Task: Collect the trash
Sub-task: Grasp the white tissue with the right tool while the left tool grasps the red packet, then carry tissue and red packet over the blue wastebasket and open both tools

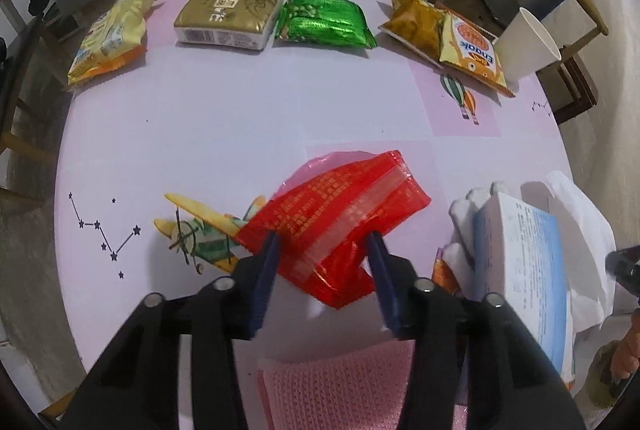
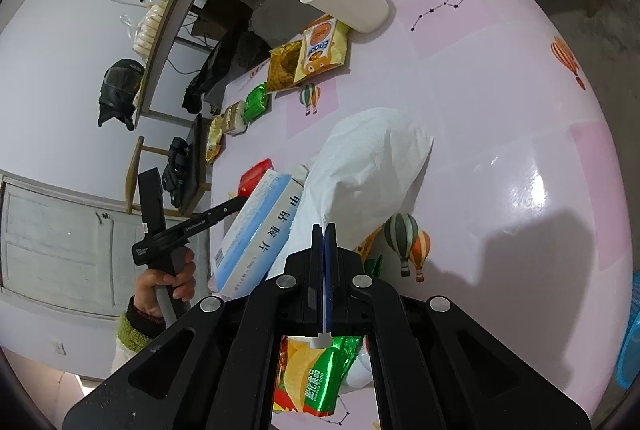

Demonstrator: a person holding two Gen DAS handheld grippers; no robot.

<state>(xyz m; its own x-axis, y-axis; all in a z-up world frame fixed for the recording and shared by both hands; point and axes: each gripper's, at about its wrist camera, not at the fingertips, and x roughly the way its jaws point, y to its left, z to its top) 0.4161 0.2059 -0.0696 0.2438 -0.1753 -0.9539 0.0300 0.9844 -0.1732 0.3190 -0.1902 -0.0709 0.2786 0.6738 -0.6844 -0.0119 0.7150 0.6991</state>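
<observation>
A red foil packet (image 1: 340, 205) lies near the front of the pink table (image 1: 240, 133). My left gripper (image 1: 322, 238) points down over it, with both blue pads pressing its near end, which is crumpled between them. From the right wrist view the same red packet (image 2: 256, 173) shows beyond a blue-and-white box (image 2: 256, 230), with the left gripper (image 2: 240, 199) reaching it. My right gripper (image 2: 324, 228) is shut on the edge of a white tissue (image 2: 368, 157) that drapes over the box.
Along the far edge lie a yellow packet (image 1: 108, 33), a gold pack (image 1: 228, 15), a green packet (image 1: 324, 23), two yellow snack bags (image 1: 440, 29) and a paper cup (image 1: 524, 45). A green chips bag (image 2: 316, 378) sits under my right gripper. A pink cloth (image 1: 340, 386) lies at the near edge.
</observation>
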